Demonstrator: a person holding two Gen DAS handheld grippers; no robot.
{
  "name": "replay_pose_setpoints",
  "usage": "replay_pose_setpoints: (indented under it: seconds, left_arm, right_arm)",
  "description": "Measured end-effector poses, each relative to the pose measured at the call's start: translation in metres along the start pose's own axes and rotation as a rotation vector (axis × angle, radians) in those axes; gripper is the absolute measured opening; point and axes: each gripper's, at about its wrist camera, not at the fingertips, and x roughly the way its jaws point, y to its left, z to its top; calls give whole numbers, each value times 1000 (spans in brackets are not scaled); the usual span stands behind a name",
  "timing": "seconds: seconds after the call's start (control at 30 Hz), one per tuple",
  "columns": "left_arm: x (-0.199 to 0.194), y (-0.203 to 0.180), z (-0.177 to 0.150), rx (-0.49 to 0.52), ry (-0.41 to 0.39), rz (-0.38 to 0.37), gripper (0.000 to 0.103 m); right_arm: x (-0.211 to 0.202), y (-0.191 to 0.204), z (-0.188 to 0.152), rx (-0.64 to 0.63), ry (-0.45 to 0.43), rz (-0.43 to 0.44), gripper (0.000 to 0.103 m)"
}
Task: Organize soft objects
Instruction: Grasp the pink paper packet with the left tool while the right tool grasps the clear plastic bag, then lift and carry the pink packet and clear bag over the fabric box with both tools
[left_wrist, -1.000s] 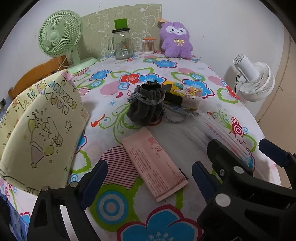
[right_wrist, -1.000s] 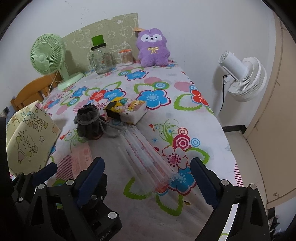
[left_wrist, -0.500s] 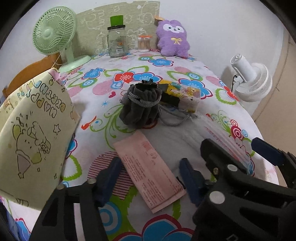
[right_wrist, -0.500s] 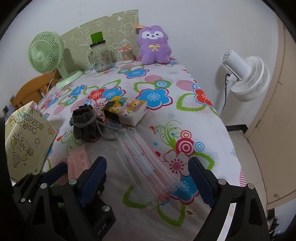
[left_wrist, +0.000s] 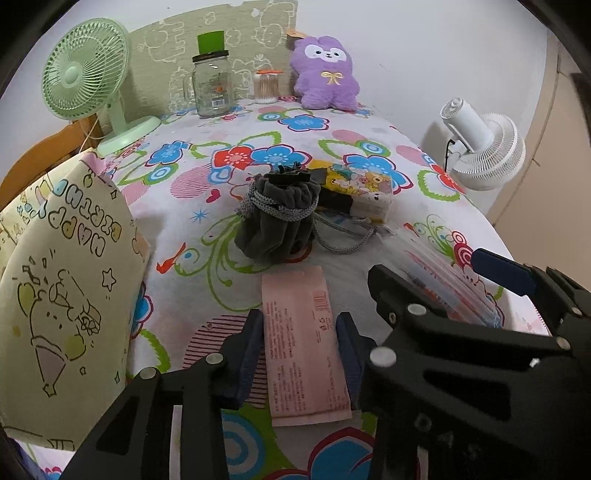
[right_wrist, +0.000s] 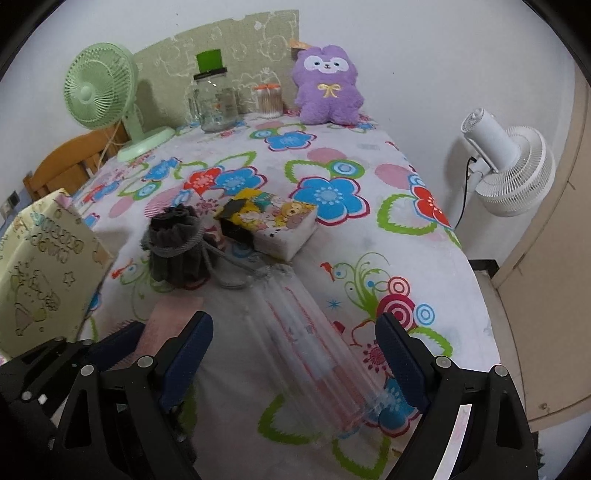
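A flat pink packet (left_wrist: 301, 343) lies on the flowered tablecloth. My left gripper (left_wrist: 300, 345) has closed in on its two long edges, one finger on each side. A clear bag of pink-striped tubes (right_wrist: 314, 354) lies between the open fingers of my right gripper (right_wrist: 295, 354), which also shows in the left wrist view (left_wrist: 443, 288). A grey drawstring pouch (left_wrist: 282, 218) and a cartoon tissue pack (left_wrist: 364, 192) sit in the middle. A purple plush (left_wrist: 325, 75) stands at the back.
A yellow gift bag (left_wrist: 59, 280) stands at the left edge. A green fan (left_wrist: 86, 77), a glass jar (left_wrist: 212, 86) and a cotton swab pot (left_wrist: 266, 86) stand at the back. A white fan (right_wrist: 506, 170) stands off the table's right side.
My left gripper moved forward and narrowed from wide open onto the pink packet, which now lies straight between its fingers. My right gripper crept slightly forward over the clear bag.
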Motion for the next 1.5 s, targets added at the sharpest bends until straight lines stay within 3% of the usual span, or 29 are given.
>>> replay_pose_setpoints:
  seconds: [0.33,0.6,0.77,0.93,1.5]
  left_arm:
    - [3,1,4,8,2,-7,41]
    - [2,0,3,15,2,-2,40]
    - [-1,0,-1,22,6,-2,40]
    - [-9,-2,-6,30,0,-11,40]
    - [-49,0,-11,50,-62,-30,40]
  right_arm:
    - [15,-6,2,28,47,-4,80]
    - [12,4,3,-5,53,31,41]
    - [5,8,-1,-9,51,31,28]
    - [-5,12,-7,6,54,60,25]
    - [-48,21,-12,29,4,32,24]
